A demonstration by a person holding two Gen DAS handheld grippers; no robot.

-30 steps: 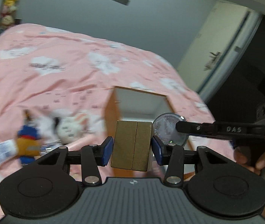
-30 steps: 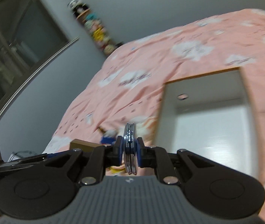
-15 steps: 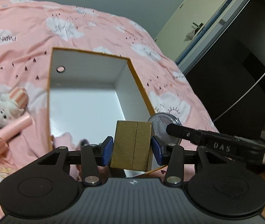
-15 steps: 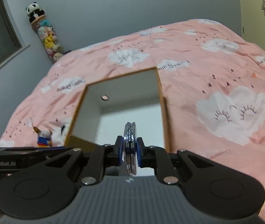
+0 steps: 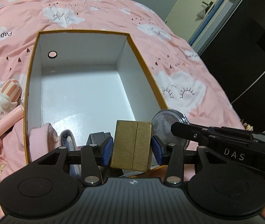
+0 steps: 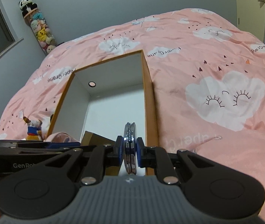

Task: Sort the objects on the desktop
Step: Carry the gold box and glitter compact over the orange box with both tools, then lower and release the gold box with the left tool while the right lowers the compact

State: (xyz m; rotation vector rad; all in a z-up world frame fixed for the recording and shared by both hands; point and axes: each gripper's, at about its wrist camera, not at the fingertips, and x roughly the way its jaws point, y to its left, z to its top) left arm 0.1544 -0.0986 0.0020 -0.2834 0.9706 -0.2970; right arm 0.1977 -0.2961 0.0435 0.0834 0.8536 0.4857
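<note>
Left gripper (image 5: 132, 146): blue pads pressed on both sides of gold box (image 5: 132, 145), box upright between fingers, gripper level, pointing forward. Right gripper (image 6: 130, 149): jaws nearly together, clamping thin round compact (image 6: 130, 148) on its flat faces, compact standing on edge. Right gripper close at right side of left one, its finger (image 5: 192, 132) reaching across just beside left gripper's right pad. Bare fingers of holding hands partly visible at bottom corners behind both grippers.

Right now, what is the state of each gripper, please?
Left gripper: shut on gold box.
Right gripper: shut on round compact.
</note>
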